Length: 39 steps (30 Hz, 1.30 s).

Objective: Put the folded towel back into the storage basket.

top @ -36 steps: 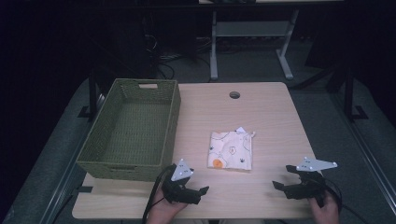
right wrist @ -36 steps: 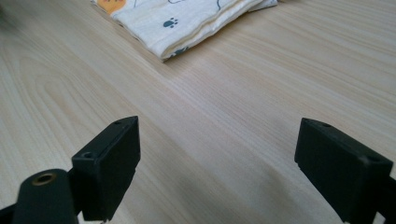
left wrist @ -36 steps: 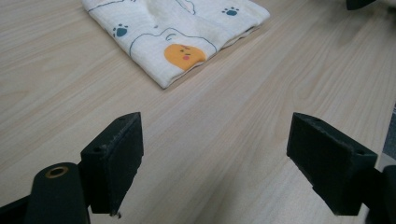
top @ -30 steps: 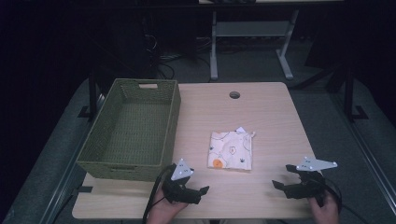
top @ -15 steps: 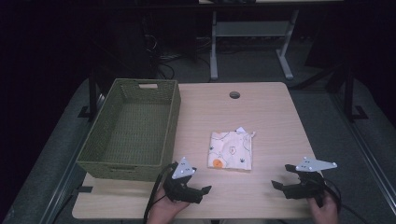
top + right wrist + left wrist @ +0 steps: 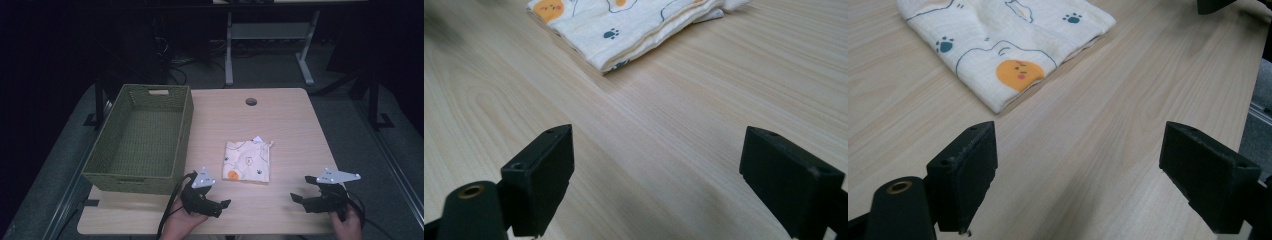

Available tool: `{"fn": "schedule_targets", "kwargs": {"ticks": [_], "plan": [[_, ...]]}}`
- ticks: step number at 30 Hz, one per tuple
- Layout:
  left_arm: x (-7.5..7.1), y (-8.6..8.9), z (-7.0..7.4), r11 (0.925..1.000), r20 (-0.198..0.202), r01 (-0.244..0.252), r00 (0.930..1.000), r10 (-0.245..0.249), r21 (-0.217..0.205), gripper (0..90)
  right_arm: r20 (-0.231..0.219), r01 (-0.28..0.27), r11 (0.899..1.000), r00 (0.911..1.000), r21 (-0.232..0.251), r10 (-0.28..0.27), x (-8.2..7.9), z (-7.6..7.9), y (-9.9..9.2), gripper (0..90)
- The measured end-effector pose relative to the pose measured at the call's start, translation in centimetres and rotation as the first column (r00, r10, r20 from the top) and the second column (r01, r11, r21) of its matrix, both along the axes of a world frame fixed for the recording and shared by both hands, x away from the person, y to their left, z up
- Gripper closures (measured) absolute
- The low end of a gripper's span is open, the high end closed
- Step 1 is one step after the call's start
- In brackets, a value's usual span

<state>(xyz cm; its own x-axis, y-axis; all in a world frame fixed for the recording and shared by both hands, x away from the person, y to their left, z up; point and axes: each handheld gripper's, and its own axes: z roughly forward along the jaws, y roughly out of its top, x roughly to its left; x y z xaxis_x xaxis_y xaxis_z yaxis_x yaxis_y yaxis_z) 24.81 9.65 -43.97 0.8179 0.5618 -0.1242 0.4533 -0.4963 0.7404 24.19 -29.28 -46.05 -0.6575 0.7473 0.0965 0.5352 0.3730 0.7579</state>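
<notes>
High view: left gripper and right gripper gape wide, empty.

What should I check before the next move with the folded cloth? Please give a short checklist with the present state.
1. Left gripper fingers open: ok.
2. Right gripper fingers open: ok.
3. Both grippers empty, apart from the cloth: ok.
4. Cloth folded flat on the table, beside the basket, not in it: ok.
5. Basket empty, ready to receive: ok.
6. Loose corner at the cloth's far edge tucked in: not ok.
</notes>
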Motion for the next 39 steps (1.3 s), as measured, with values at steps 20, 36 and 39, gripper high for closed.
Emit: {"fn": "schedule_targets", "kwargs": {"ticks": [20,36,39], "plan": [[3.1,-3.2,2.4,0.9957,0.020,0.039,0.9989,-0.041,0.084,17.9,0.004,0.022,1.000,0.9998,0.007,-0.022,0.2,0.0,-0.3,13.7],[5.2,-5.6,3.5,0.9898,0.019,0.073,0.9970,-0.075,0.122,18.0,0.006,0.023,1.000,0.9997,0.014,-0.023,0.2,-0.1,-0.4,13.7],[5.9,-6.3,3.7,0.9867,0.017,0.081,0.9964,-0.084,0.141,18.0,0.007,0.026,1.000,0.9996,0.016,-0.026,0.3,0.0,-0.5,13.7]]}}
